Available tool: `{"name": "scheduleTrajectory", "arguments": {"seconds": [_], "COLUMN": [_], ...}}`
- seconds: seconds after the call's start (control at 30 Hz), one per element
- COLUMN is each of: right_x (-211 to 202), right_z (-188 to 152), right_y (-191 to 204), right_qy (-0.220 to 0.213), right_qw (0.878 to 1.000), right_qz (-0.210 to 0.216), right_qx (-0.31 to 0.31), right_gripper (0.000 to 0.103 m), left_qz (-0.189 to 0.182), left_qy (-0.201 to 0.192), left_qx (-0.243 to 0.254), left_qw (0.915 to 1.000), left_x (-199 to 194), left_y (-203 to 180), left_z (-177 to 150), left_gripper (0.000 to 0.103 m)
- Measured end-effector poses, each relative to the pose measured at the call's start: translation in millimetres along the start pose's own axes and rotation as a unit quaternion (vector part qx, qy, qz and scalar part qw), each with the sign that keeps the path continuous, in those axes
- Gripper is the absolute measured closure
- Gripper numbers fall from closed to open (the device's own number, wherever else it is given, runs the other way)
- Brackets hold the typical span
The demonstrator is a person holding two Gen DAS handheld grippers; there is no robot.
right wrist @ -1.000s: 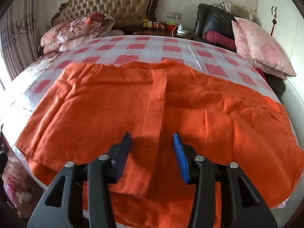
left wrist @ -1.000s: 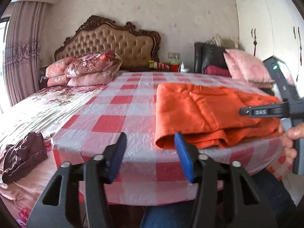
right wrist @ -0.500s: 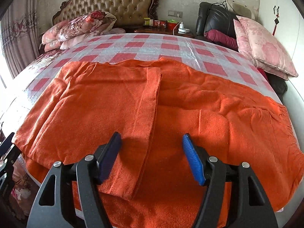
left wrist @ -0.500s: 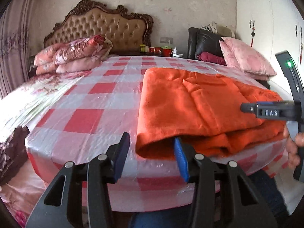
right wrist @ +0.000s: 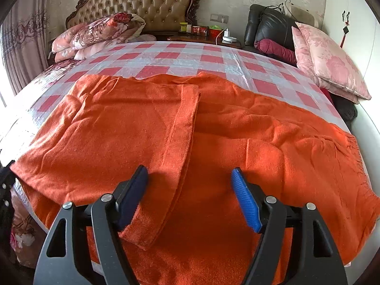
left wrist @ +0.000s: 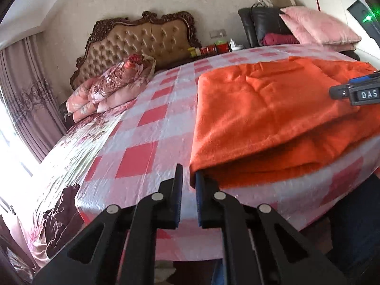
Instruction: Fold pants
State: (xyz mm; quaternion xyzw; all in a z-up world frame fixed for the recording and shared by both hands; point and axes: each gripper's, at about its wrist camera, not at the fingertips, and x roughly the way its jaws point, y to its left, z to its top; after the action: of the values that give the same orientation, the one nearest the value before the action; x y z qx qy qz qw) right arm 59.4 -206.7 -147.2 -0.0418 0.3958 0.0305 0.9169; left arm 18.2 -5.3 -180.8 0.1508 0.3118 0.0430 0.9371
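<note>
Closing in since half a second ago, the left gripper [left wrist: 188, 178] is now narrowing its jaws right down to a thin slit at the near left corner of the orange pants [left wrist: 268, 118], and its right finger [left wrist: 201, 190] is sitting just under the folded edge; whether any cloth is actually caught in that slit is hard to make out from here. Meanwhile the right gripper [right wrist: 190, 185] is spreading wider than it was a moment back, its jaws standing well apart and empty above the pants [right wrist: 237, 142], straddling the hemmed edge of the folded-over top layer.

One pair of pants is lying on the checked sheet [left wrist: 142, 140] at the near edge of the bed, folded so that at least two layers are showing along the front. On the far right, their fringed-looking edge is curving out of the right wrist view, and the lower front portion is hiding behind the gripper bodies.

In the left wrist view only a cut-off piece of the right gripper [left wrist: 356, 92] is poking in, bearing the letters DAS. A green light [left wrist: 368, 18] is glowing at the upper right, blurred.

Counting the rest: one tufted headboard [right wrist: 142, 2], one stack of floral pillows [right wrist: 99, 35] on the left, one pink cushion [right wrist: 332, 64] on the right, one dark garment [left wrist: 59, 216] slumping over the left bedside.
</note>
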Motion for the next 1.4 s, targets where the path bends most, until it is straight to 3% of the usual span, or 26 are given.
{"name": "scheduleTrajectory", "arguments": {"seconds": [0.03,0.1,0.23,0.3,0.43,0.5,0.57,0.63,0.73,0.8,0.87,1.0,1.03,1.1,1.17,1.23,1.3,1.4], "right_x": [0,1,1,1,0,0,-1,-1,-1,0,0,1,1,1,1,1,1,1], "right_z": [0,1,0,0,0,1,1,1,1,0,0,0,0,1,2,2,2,2], "right_y": [0,-1,0,0,-1,-2,-2,0,-1,-2,-4,-5,-5,-5,-5,-4,-4,-5], "right_qy": [-0.001,-0.002,-0.006,-0.007,-0.007,-0.006,-0.005,-0.005,-0.007,-0.006,-0.007,-0.007,-0.008,-0.008,-0.008,-0.008,-0.008,-0.009], "right_qw": [1.0,1.0,1.0,1.0,1.0,1.0,1.0,1.0,1.0,1.0,1.0,1.0,1.0,1.0,1.0,1.0,1.0,1.0], "right_qz": [-0.001,-0.003,-0.007,-0.008,-0.011,-0.011,-0.011,-0.015,-0.014,-0.009,-0.007,-0.005,-0.006,-0.008,-0.01,-0.01,-0.009,-0.008], "right_qx": [-0.001,-0.003,-0.004,-0.003,-0.008,-0.008,-0.008,-0.008,-0.009,-0.006,-0.004,0.0,0.0,-0.001,-0.003,-0.002,-0.002,-0.001], "right_gripper": [0.033,0.032,0.03,0.029,0.029,0.029,0.029,0.028,0.028,0.027,0.026,0.025,0.025,0.025,0.025,0.025,0.025,0.025], "left_qz": [-0.01,-0.014,-0.044,-0.063,-0.133,-0.146,-0.203,-0.227,-0.212,-0.172,-0.176,-0.122,-0.12,-0.146,-0.176,-0.194,-0.185,-0.159], "left_qy": [0.001,0.001,-0.034,-0.045,-0.023,-0.01,0.019,0.049,0.094,0.121,0.121,0.118,0.107,0.077,0.067,0.088,0.135,0.138], "left_qx": [-0.005,-0.015,-0.068,-0.097,-0.097,-0.072,-0.058,-0.052,-0.033,-0.035,-0.056,-0.06,-0.067,-0.075,-0.067,-0.052,-0.041,-0.066], "left_qw": [0.9999,0.9998,0.9961,0.9922,0.9861,0.9866,0.9772,0.9712,0.972,0.977,0.9753,0.9836,0.9847,0.9835,0.9797,0.9757,0.9727,0.9753], "left_x": [-2,-10,-40,-40,0,30,68,96,129,145,148,136,131,120,118,124,143,151], "left_y": [3,12,42,56,59,47,33,25,14,19,30,37,38,39,30,18,9,17], "left_z": [-1,-4,-1,19,73,103,129,141,144,138,131,126,127,135,141,145,142,142], "left_gripper": [0.09,0.069,0.065,0.064,0.064,0.064,0.064,0.064,0.064,0.064,0.065,0.065,0.063,0.047,0.046,0.046,0.046,0.046]}}
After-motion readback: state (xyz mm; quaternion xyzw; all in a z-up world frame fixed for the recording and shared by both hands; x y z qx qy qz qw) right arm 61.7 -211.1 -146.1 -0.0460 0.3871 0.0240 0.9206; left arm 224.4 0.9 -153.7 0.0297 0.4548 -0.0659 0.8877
